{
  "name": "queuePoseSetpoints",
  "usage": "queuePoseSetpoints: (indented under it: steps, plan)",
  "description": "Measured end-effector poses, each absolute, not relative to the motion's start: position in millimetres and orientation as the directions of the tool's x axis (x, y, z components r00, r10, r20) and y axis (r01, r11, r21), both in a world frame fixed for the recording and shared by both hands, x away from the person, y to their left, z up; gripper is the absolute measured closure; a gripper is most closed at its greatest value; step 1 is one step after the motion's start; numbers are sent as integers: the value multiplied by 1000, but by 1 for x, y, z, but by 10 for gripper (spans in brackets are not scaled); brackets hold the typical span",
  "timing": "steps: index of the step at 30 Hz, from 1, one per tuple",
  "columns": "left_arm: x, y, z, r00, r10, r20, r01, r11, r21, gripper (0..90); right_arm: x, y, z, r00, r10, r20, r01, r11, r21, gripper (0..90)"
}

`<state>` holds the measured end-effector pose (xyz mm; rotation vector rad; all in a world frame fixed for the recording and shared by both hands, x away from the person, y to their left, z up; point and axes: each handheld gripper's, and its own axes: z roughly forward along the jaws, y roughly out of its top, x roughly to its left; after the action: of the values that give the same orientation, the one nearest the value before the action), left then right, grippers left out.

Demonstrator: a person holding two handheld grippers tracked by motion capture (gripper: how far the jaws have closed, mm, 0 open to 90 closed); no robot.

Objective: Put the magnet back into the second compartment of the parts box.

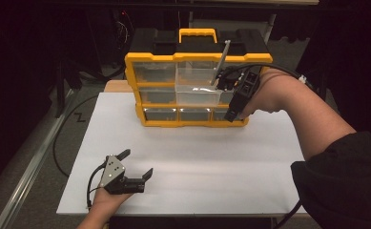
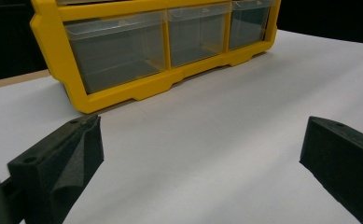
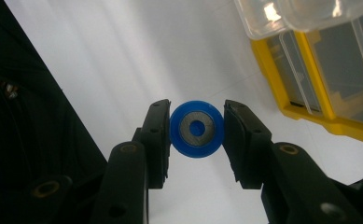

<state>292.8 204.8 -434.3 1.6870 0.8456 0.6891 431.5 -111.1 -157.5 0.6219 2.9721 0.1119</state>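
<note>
Left tongs (image 1: 138, 164) rest on the white worktop (image 1: 211, 162) at about 7 o'clock, jaws wide apart and holding nothing. At 12 o'clock stands a yellow organizer (image 1: 197, 86) with clear drawers; one middle drawer (image 1: 197, 95) is pulled out. Right tongs (image 3: 197, 130), at its 3 o'clock side, grip a blue disc (image 3: 197, 129).

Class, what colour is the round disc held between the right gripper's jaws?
Blue, with a grey metal centre; the disc shows best in the right gripper view.
</note>
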Motion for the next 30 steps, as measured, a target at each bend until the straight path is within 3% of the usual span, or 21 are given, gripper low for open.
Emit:
queuePoseSetpoints:
  steps: [30]
  plan:
    - [293,205,-434,581,814,15,198,-159,967,0,439,-103,-111,-901,411,-136,401,911,93,647]
